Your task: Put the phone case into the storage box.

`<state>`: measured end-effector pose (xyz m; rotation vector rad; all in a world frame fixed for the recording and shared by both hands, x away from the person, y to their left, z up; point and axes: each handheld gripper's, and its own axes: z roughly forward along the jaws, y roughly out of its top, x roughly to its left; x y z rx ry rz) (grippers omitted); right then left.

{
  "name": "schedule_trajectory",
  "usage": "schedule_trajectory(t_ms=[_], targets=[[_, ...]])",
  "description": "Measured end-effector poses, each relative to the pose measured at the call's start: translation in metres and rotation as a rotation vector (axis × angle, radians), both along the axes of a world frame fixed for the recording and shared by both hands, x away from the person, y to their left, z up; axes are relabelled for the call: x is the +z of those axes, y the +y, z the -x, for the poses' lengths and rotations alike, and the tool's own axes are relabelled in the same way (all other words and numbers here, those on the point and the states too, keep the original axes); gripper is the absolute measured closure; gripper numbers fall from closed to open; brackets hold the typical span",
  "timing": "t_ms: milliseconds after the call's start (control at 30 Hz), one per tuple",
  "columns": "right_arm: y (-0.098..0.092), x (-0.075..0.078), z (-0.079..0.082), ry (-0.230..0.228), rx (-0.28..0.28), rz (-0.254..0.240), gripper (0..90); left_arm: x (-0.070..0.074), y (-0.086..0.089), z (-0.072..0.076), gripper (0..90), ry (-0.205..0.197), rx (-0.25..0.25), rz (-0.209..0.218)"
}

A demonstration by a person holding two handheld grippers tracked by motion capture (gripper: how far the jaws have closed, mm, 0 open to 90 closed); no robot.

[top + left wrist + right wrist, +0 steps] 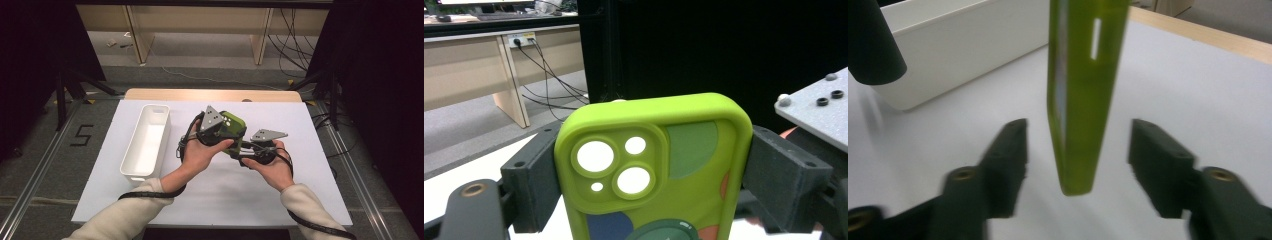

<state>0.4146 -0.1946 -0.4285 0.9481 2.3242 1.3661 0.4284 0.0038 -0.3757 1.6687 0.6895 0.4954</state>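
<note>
My left gripper [651,175] is clamped on the green phone case [651,165] by its side edges, centre of the left gripper view. My right gripper [1078,167] has jaws apart, case edge [1080,100] between them untouched. White bin [147,140] sits centre-left of the high view on the table [300,200].

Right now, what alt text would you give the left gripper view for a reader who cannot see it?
A lime-green phone case with three round camera cutouts stands upright, clamped at its two sides between the left gripper's dark jaws. Behind it are a black curtain, a pale wooden desk with hanging cables, and a grey plate at the right edge.
</note>
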Motion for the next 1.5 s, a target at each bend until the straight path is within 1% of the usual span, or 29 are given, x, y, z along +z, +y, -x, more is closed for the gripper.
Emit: schedule_trajectory(t_ms=[67,100,167,233,300,633,667,767,867,967,1167,1200,1500], targets=[[-0.004,0.001,0.0,-0.031,0.0,-0.017,22.7,0.001,0.003,0.0,16.4,-0.002,0.004,0.001],[-0.004,0.001,0.0,-0.031,0.0,-0.017,22.7,0.002,0.004,0.0,16.4,-0.002,0.006,0.002],[-0.007,0.002,0.0,-0.038,0.014,-0.027,16.8,0.003,0.007,-0.001,16.4,-0.004,0.012,0.004],[-0.009,0.003,0.001,-0.046,0.021,-0.034,15.9,0.004,0.01,-0.001,16.4,-0.004,0.016,0.004],[-0.011,0.003,0.002,-0.049,0.029,-0.038,15.8,0.005,0.012,-0.001,16.4,-0.007,0.018,0.0],[-0.024,0.004,0.005,-0.083,0.003,-0.069,15.6,0.008,0.026,0.0,16.5,-0.014,0.033,-0.006],[-0.024,0.004,0.005,-0.083,0.003,-0.069,15.6,0.008,0.027,0.002,16.5,0.005,0.047,0.0],[-0.028,0.004,0.006,-0.088,-0.004,-0.076,15.6,0.009,0.032,0.003,16.5,0.015,0.05,0.009],[-0.032,0.005,0.007,-0.099,-0.014,-0.084,15.6,0.01,0.038,0.001,16.5,-0.007,0.047,-0.002],[-0.037,0.006,0.009,-0.107,-0.023,-0.09,15.6,0.011,0.043,0.0,16.5,-0.017,0.055,-0.003],[-0.045,0.007,0.011,-0.117,-0.034,-0.096,15.6,0.011,0.052,0.0,16.5,-0.02,0.069,-0.009],[-0.047,0.007,0.012,-0.117,-0.038,-0.092,15.6,0.011,0.053,0.0,16.5,-0.02,0.071,-0.008],[-0.052,0.008,0.017,-0.139,-0.045,-0.101,15.6,0.013,0.063,0.001,16.5,-0.02,0.092,-0.006]])
